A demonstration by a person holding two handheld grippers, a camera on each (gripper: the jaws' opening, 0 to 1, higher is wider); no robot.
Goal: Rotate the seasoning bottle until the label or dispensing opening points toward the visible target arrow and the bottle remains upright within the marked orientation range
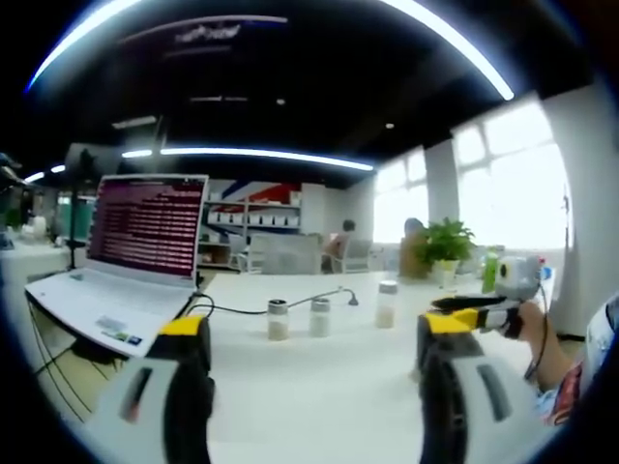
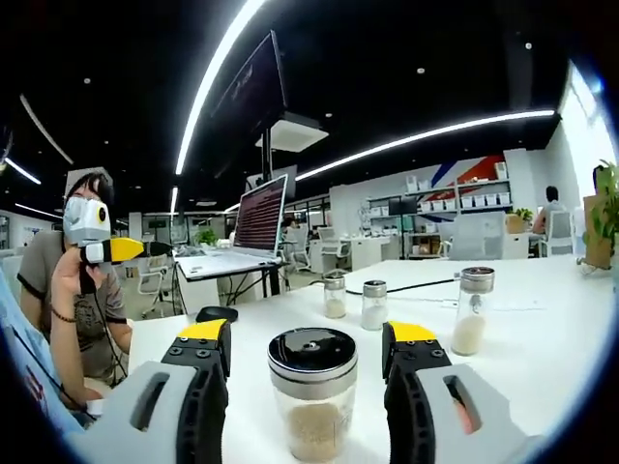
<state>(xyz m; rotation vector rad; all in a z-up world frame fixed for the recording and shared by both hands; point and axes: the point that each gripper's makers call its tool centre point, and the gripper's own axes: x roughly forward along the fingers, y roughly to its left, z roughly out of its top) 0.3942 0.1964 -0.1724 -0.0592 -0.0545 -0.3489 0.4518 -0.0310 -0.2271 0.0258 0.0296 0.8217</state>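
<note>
A glass seasoning bottle [image 2: 311, 396] with a black lid and pale grains stands upright on the white table [image 2: 542, 358]. My right gripper [image 2: 308, 333] is open around it, one yellow-tipped jaw on each side with a small gap to the glass. In the left gripper view, the right gripper [image 1: 484, 307] comes in from the right, held in a hand. My left gripper [image 1: 317, 327] is open over the table with nothing between its jaws. In the right gripper view, the left gripper [image 2: 102, 242] is raised at the far left in a person's hand.
Three more shakers [image 1: 278, 320] [image 1: 319, 317] [image 1: 387, 304] stand in a row mid-table, also seen as [image 2: 335, 295], [image 2: 374, 304], [image 2: 470, 309]. An open laptop [image 1: 135, 261] with a cable sits at the left. A potted plant [image 1: 445, 244] stands behind. A black mouse [image 2: 216, 314] lies near my right gripper.
</note>
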